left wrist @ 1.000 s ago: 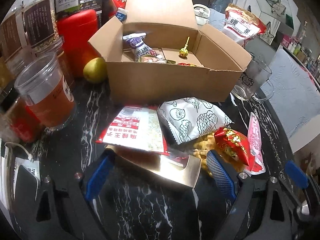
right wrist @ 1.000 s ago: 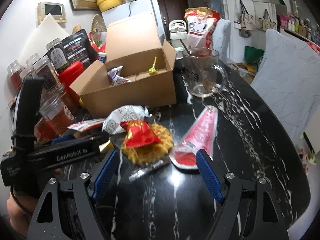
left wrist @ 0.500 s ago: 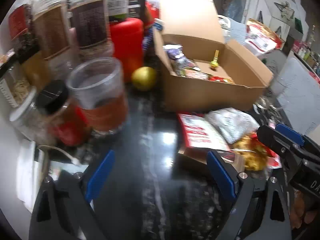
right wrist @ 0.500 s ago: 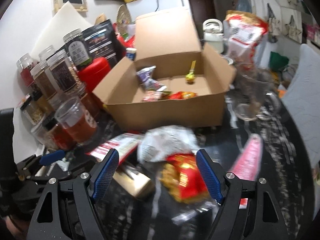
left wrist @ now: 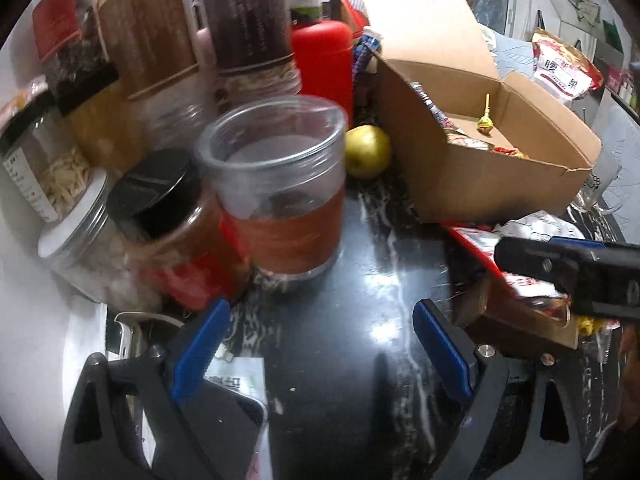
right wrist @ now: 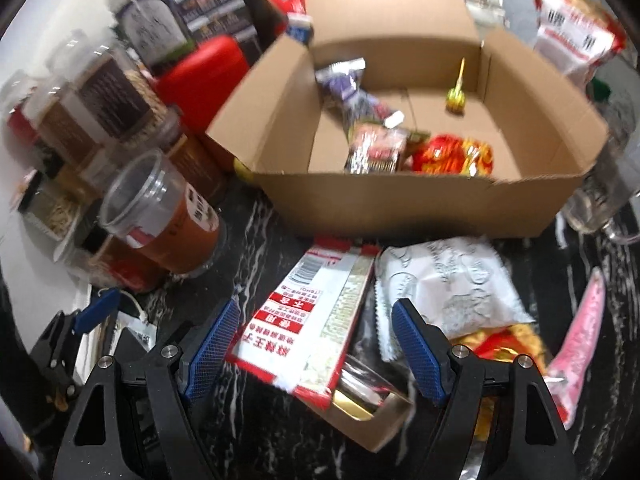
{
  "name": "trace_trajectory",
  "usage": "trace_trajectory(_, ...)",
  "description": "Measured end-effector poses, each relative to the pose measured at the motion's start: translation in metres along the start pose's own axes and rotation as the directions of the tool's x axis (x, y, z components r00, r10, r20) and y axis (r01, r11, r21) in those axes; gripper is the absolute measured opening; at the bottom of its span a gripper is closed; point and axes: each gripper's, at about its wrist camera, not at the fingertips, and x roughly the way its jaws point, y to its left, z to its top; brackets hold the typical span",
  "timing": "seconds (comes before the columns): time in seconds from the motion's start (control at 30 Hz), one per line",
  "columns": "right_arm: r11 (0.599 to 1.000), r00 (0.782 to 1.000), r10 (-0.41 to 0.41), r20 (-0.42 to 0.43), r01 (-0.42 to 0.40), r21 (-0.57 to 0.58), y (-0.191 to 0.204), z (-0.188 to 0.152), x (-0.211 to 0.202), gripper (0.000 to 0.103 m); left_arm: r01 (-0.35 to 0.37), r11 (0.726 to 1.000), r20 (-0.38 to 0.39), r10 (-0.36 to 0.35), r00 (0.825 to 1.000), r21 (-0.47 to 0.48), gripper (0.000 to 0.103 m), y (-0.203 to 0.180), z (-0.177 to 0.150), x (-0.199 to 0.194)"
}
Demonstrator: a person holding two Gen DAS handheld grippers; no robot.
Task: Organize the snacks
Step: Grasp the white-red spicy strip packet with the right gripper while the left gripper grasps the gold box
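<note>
Two grippers tilted down over a cluttered snack table [left wrist: 360, 288]

Right gripper [right wrist: 316, 344] spread, straddling a red-and-white packet [right wrist: 304, 320]; left gripper [left wrist: 320, 344] spread, empty.

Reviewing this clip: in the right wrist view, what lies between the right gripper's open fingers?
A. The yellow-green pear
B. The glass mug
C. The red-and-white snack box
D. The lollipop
C. The red-and-white snack box lies flat on the dark table between the open fingers of the right gripper, untouched; the lollipop stands inside the cardboard box.
</note>
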Motion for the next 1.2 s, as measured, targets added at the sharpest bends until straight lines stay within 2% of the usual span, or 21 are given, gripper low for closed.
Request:
trace_trajectory(0.17,0.999,0.996,-0.031,-0.083,0.033,0.019,0.005,0.011,0.026,0.080,0.016,1.000,-0.009,-0.016,1.000,-0.006,0.094,0.011,-0.002,0.007)
trace_trajectory(0.3,0.998,0.990,-0.055,-0.132,0.054,-0.013,0.011,0.016,0.044,0.079,0.038,0.999,-0.013,-0.039,0.999,-0.009,0.094,0.016,-0.004,0.009)
trace_trajectory(0.37,0.996,0.987,-0.093,-0.128,0.091,-0.018,0.011,0.018,0.050,0.062,0.047,0.999,-0.019,-0.048,0.999,-0.009,0.094,0.018,-0.004,0.010)
trace_trajectory(0.47,0.990,0.984,-0.135,-0.114,0.130,-0.045,0.011,0.017,0.052,0.052,0.064,0.998,-0.022,-0.064,0.998,-0.016,0.094,0.020,-0.005,0.010)
trace_trajectory(0.63,0.992,0.989,-0.124,-0.083,0.120,-0.046,0.003,0.012,0.045,0.044,0.089,0.996,-0.010,-0.089,0.996,-0.007,0.094,0.017,-0.004,0.004)
trace_trajectory(0.83,0.997,0.998,-0.068,-0.008,0.067,-0.022,-0.001,0.001,0.013,0.044,0.135,0.991,0.025,-0.136,0.990,0.020,0.094,0.008,-0.002,-0.011)
trace_trajectory(1.03,1.000,0.998,-0.005,0.065,0.003,0.029,-0.010,-0.015,-0.035,0.044,0.243,0.965,0.034,-0.247,0.968,0.094,0.094,-0.008,0.008,-0.021)
trace_trajectory(1.2,0.998,0.994,-0.003,0.105,-0.004,0.069,-0.025,-0.028,-0.067,0.044,0.387,0.893,-0.021,-0.393,0.920,0.229,0.094,-0.034,0.020,-0.023)
